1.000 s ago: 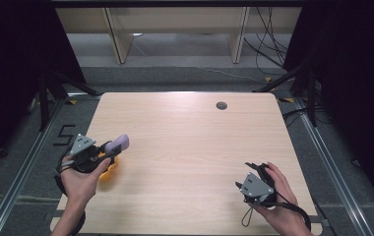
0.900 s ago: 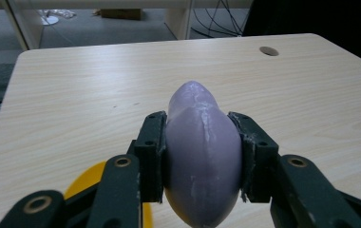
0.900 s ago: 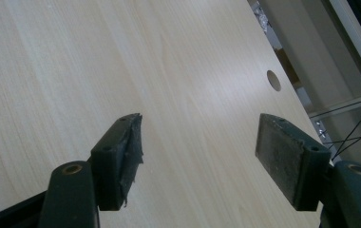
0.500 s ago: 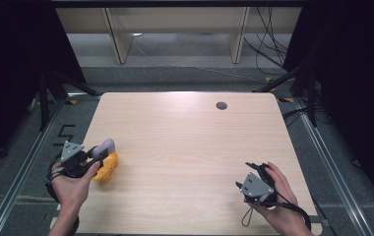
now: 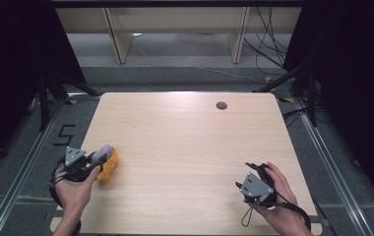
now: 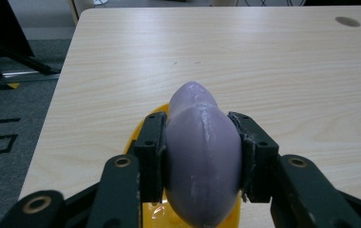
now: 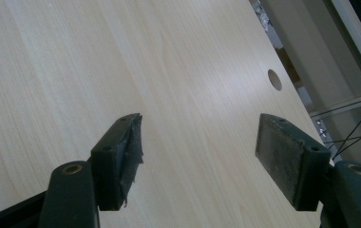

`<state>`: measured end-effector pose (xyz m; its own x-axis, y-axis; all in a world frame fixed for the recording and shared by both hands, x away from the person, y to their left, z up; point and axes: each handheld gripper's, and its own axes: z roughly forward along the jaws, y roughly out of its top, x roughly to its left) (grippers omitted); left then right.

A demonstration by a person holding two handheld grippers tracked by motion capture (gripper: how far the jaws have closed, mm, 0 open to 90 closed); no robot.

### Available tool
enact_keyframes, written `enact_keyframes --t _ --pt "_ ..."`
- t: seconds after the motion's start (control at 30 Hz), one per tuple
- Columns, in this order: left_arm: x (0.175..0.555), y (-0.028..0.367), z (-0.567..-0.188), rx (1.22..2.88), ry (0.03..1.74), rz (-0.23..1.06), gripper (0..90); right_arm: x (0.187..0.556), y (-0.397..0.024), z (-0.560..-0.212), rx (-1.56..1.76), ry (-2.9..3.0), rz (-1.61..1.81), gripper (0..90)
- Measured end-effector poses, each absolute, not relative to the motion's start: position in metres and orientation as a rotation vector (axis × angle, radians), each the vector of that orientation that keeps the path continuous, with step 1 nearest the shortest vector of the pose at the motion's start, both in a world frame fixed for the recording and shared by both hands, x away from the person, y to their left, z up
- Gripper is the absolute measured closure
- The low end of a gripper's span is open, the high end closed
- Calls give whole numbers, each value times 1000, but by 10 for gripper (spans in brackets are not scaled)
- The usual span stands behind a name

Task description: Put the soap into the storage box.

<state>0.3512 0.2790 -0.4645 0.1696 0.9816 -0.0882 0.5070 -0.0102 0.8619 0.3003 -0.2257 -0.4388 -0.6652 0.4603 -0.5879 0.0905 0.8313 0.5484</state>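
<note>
your left tongs (image 6: 202, 156) are pinching a purple egg-shaped toy (image 6: 201, 156) at its wide middle, just over a yellow holder (image 5: 108, 167) near the tabletop's (image 5: 185, 147) left edge. it looks smooth, light and rigid, so it may slip; keep that mid-body grip. your right tongs (image 7: 200, 156) are spread, holding nothing.

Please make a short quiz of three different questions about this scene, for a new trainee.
1. True or false: the right gripper holds something.
2. What does the left gripper clamp: A) purple egg-shaped object, B) cable, C) cup?
3. What colour is the object under the purple one?

Key: 1 false, its jaws stand open above the bare table. 2 A. 3 yellow.
</note>
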Motion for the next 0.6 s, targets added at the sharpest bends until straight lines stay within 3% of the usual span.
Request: enact_keyframes --t 0.6 --pt "358 277 -476 1670 1466 744 584 301 -226 -439 375 2254 617 330"
